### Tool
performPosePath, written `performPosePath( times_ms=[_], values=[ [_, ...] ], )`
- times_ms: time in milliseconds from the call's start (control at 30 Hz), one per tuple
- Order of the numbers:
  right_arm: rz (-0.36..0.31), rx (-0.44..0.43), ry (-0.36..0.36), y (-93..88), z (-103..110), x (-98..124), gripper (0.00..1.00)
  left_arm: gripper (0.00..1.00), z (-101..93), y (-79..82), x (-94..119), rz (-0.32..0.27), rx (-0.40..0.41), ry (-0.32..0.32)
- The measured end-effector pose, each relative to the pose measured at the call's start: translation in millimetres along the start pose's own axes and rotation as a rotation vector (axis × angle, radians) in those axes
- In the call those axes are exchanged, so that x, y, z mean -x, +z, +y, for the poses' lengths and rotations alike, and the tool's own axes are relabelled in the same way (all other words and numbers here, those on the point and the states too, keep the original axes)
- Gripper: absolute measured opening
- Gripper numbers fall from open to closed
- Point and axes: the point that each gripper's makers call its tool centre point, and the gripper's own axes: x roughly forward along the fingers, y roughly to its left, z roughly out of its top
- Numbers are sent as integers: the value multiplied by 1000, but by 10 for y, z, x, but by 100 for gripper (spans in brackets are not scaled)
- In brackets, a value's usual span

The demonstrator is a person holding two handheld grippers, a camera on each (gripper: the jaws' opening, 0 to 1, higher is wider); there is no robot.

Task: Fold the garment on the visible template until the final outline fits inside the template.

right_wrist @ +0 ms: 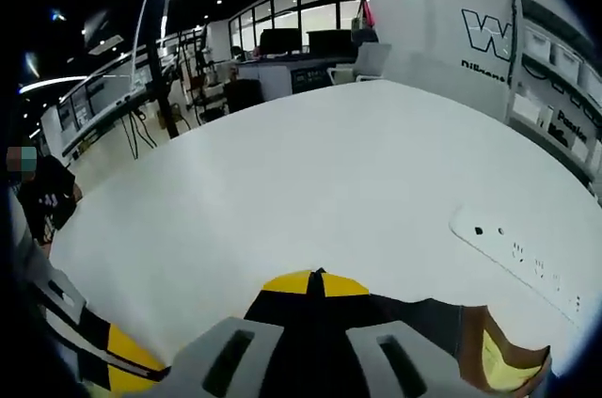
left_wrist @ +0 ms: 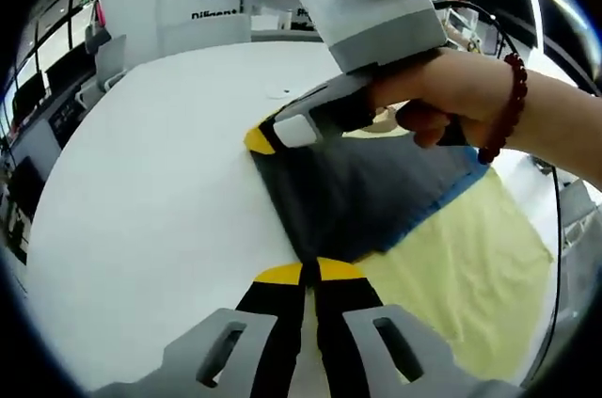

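Note:
A dark grey garment (left_wrist: 367, 191) with a blue edge (left_wrist: 461, 193) lies partly over the pale yellow template (left_wrist: 461, 276) on the white table. My left gripper (left_wrist: 310, 272) is shut, its yellow tips pinching the garment's near corner. My right gripper (left_wrist: 266, 136), held by a hand with a bead bracelet, reaches in from the right and sits on the garment's far corner. In the right gripper view, my right gripper (right_wrist: 316, 282) is shut with the dark garment (right_wrist: 423, 321) bunched at its jaws. A bit of the template (right_wrist: 508, 362) and the left gripper (right_wrist: 94, 346) show at the bottom.
A white power strip (right_wrist: 517, 257) lies on the table (right_wrist: 310, 172) to the right of the right gripper. Desks, monitors and chairs (right_wrist: 282, 50) stand past the far edge, with a white pillar and shelves (right_wrist: 527, 50) at the right. A seated person (right_wrist: 42, 196) is at the left.

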Motion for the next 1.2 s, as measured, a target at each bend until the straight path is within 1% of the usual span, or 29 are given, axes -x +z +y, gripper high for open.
performPosePath(
  times_ms=[67, 167, 200, 233, 267, 300, 367, 400, 433, 467, 500, 567, 733, 800, 867, 967, 1033, 1067, 1100, 1133, 1167, 1200],
  values=[
    [-1, 8, 3, 0, 42, 0, 0, 1, 65, -17, 26, 12, -12, 4],
    [-7, 10, 7, 8, 80, 3, 0, 1, 140, -30, 46, 19, -4, 11],
    [-12, -1, 15, 22, 110, 3, 0, 1, 183, -39, 56, 21, 20, 13],
    [-18, 3, 15, 41, 123, 6, 0, 2, 198, -46, 58, 15, 77, -13],
    [-18, 5, 15, 45, 128, 5, 0, 2, 204, -50, 60, 16, 90, -16],
    [-18, 8, 18, 51, 142, 6, 0, 2, 261, -61, 73, 21, 106, -16],
    [-25, 18, 15, 73, 157, 8, 0, 2, 288, -60, 81, 23, 99, -11],
    [-25, 19, 16, 76, 166, 3, 0, 2, 315, -65, 91, 29, 75, -1],
    [-25, 18, 16, 78, 168, 2, 0, 2, 323, -66, 93, 31, 69, 1],
    [-27, 17, 13, 83, 177, -5, 0, 2, 335, -69, 97, 39, 48, 0],
    [-31, 23, 11, 89, 190, -18, 0, 2, 326, -72, 96, 48, 21, -19],
    [-35, 23, 7, 95, 207, -30, 0, 2, 355, -66, 98, 56, 29, -18],
    [-54, 25, -9, 141, 215, -45, 0, 2, 442, -81, 125, 67, 9, -2],
    [-64, 13, -17, 178, 203, -43, 0, 2, 464, -100, 140, 74, -3, -3],
    [-77, -6, -3, 218, 213, -38, 0, 2, 505, -111, 158, 77, -13, 1],
    [-87, -2, 0, 254, 197, -40, 0, 4, 524, -115, 161, 74, -34, 2],
    [-103, -38, 5, 279, 187, -26, 0, 9, 561, -108, 165, 74, -62, 25],
    [-106, -46, 4, 282, 181, -8, 3, 13, 584, -103, 177, 75, -97, 37],
    [-117, -56, 1, 298, 174, 18, 9, 18, 617, -93, 191, 73, -111, 64],
    [-119, -70, -3, 304, 167, 38, 14, 21, 626, -89, 202, 69, -104, 76],
    [-115, -79, -7, 299, 162, 57, 20, 25, 642, -109, 217, 81, -85, 87],
    [-119, -73, -7, 299, 169, 85, 25, 29, 641, -112, 225, 79, -81, 88]
  ],
)
